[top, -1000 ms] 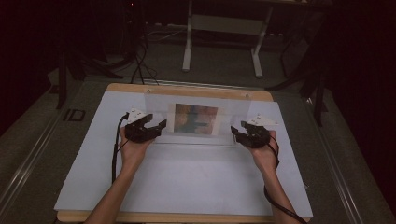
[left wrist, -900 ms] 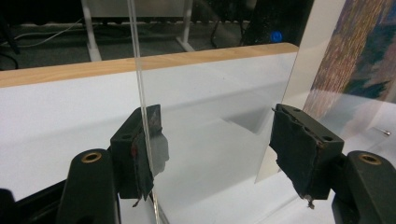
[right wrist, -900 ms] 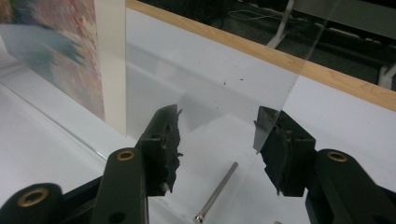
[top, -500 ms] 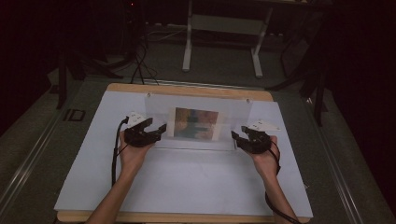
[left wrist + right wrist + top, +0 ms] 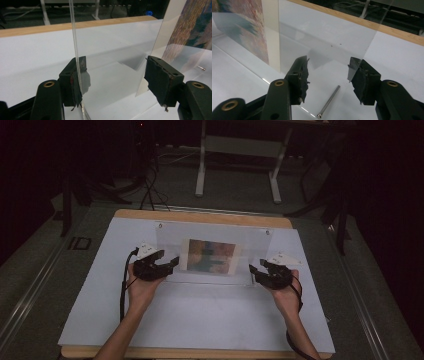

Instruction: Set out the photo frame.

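Note:
A clear acrylic panel (image 5: 170,245) stands tilted on the white table top (image 5: 200,320), with a colourful picture (image 5: 212,256) in its middle. My left gripper (image 5: 172,263) is at the panel's left edge. In the left gripper view it (image 5: 115,67) is open, and the sheet's edge (image 5: 75,37) runs up beside the left pad (image 5: 75,80). My right gripper (image 5: 255,270) is at the panel's right edge. It (image 5: 328,67) is open, with the sheet's lower corner (image 5: 349,75) close to the right pad (image 5: 362,80). The picture (image 5: 242,25) shows beyond.
A thin metal pin (image 5: 328,101) lies on the table below the right gripper's jaws, and a small screw (image 5: 201,67) lies near the picture. The wooden table edge (image 5: 200,216) runs behind the panel. A white stand (image 5: 237,165) and cables (image 5: 150,190) sit on the floor beyond.
Both hands and the panel have shifted a little toward the near side of the table. The picture sits slightly lower in the high view.

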Tool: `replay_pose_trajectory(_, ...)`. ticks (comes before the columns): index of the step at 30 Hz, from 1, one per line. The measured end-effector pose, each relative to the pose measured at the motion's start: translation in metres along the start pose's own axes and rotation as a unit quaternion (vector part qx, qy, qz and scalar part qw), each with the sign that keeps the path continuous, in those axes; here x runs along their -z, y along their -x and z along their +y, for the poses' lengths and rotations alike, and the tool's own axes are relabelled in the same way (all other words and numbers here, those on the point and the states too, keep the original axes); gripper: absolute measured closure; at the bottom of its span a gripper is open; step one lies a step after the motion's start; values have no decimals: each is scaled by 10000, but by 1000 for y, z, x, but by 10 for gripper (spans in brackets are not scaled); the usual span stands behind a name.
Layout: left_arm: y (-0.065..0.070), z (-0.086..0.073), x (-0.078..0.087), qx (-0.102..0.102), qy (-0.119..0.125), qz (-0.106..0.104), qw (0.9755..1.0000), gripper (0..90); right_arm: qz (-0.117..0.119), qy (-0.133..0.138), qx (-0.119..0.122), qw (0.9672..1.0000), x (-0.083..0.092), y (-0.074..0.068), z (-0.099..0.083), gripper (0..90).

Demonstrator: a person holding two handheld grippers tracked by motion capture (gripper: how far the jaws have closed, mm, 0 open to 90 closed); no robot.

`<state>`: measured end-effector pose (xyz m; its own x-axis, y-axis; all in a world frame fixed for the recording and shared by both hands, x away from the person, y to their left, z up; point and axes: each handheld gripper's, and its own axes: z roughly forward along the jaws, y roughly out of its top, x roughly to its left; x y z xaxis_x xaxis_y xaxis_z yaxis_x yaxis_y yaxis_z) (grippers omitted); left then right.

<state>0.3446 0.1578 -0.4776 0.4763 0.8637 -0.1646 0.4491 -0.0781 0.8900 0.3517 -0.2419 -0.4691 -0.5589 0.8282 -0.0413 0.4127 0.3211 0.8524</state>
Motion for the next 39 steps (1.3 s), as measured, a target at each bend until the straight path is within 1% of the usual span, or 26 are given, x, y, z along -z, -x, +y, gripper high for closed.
replay_pose_trajectory(3,-1,0,0,-19,-8,-44,10000,353,10,1,10,10000,0,0,0,497)
replay_pose_trajectory(4,-4,0,2,-35,-32,-138,9999,362,43,31,22,10000,0,1,-2,499)
replay_pose_trajectory(5,-4,0,2,-35,-32,-138,9999,370,43,31,22,10000,0,1,-2,499)
replay_pose_trajectory(8,-9,-2,5,-60,16,-308,9995,386,65,63,95,9999,1,1,-3,500)
replay_pose_trajectory(9,-9,-2,5,-60,16,-308,9995,371,65,63,95,9999,1,1,-3,500)
replay_pose_trajectory(10,-10,-3,7,-128,37,-236,9996,364,60,46,146,9999,1,2,-3,498)
replay_pose_trajectory(13,-12,-3,10,-125,81,-239,9996,359,63,48,142,9999,2,4,-4,482)
replay_pose_trajectory(14,-14,-4,12,-121,97,-237,9996,358,51,50,85,9999,3,7,-4,467)
replay_pose_trajectory(15,-14,-4,12,-121,97,-237,9996,358,51,50,85,9999,3,7,-4,467)
replay_pose_trajectory(17,-16,-4,12,-103,73,-213,9997,359,68,55,53,9999,5,9,-4,467)
replay_pose_trajectory(18,-16,-5,11,-155,13,-147,9998,372,110,51,38,9999,7,9,-4,468)
replay_pose_trajectory(20,-16,-6,9,-179,-6,-114,9998,388,131,56,54,9999,7,9,-4,469)
replay_pose_trajectory(22,-17,-7,9,-162,-4,-124,9998,383,206,53,130,9997,8,5,-4,484)
replay_pose_trajectory(24,-17,-6,9,-184,0,-115,9998,382,186,36,145,9997,7,4,-4,485)
replay_pose_trajectory(25,-17,-7,9,-192,6,-108,9998,380,129,26,189,9997,7,3,-4,496)
replay_pose_trajectory(26,-17,-7,9,-191,5,-114,9998,375,137,18,177,9997,8,4,-4,519)
replay_pose_trajectory(27,-17,-7,9,-195,8,-108,9998,375,137,18,177,9997,8,4,-4,519)
replay_pose_trajectory(28,-17,-6,8,-201,4,-103,9997,373,192,37,135,9997,9,5,-5,521)
replay_pose_trajectory(31,-17,-6,9,-190,-9,-115,9998,368,206,12,177,9996,8,5,-5,511)
replay_pose_trajectory(32,-18,-6,10,-204,12,-103,9997,363,273,9,187,9995,9,6,-5,493)
replay_pose_trajectory(33,-18,-6,10,-204,12,-103,9997,363,273,9,187,9995,9,6,-5,493)
replay_pose_trajectory(34,-19,-5,13,-144,123,-177,9997,363,308,28,208,9993,11,9,-5,482)
replay_pose_trajectory(35,-19,-5,13,-144,123,-177,9997,363,297,18,209,9993,12,10,-5,481)
replay_pose_trajectory(36,-22,-3,18,-127,221,-201,9995,363,284,31,181,9994,13,12,-6,479)
replay_pose_trajectory(39,-24,-1,23,-130,227,-208,9994,378,286,31,137,9995,15,16,-7,479)
